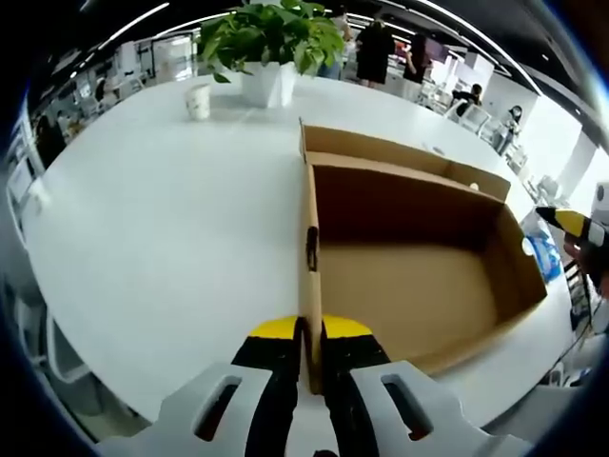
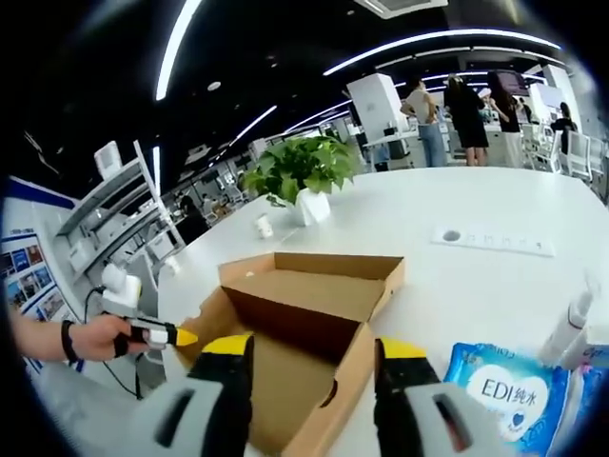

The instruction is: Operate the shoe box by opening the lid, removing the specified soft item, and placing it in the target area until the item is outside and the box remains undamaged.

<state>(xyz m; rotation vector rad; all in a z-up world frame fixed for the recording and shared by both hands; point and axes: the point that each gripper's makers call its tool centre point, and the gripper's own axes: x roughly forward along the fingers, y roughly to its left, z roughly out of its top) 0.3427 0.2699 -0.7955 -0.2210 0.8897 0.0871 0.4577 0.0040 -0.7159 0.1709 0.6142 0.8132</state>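
- Box wall (image 1: 310, 286) sits pinched between the black, yellow-tipped jaws of the left gripper (image 1: 311, 333), which are closed on the cardboard edge nearest that camera, steadying the shoe box (image 1: 419, 276).
- In the right gripper view, the right gripper (image 2: 314, 357) has its jaws spread wide over the near corner of the box, touching nothing that I can see; it holds no item.
- The box stands on the white table (image 1: 162, 238) with its lid (image 2: 319, 281) folded back and lying flat behind it, so the opening step looks done.
- The inside of the box appears bare brown cardboard; no soft item lies in it.
- A blue-and-white soft pack (image 2: 509, 390) printed "EDI" rests on the table just beside the box, outside it. Judging by this, it may be the removed item, and the task seems nearly or fully complete; I cannot tell where the target area is.
- The cardboard shows no tear or crush.
- Farther off stand a small cup (image 1: 198, 100) and a potted plant (image 1: 271, 48), with people beyond.
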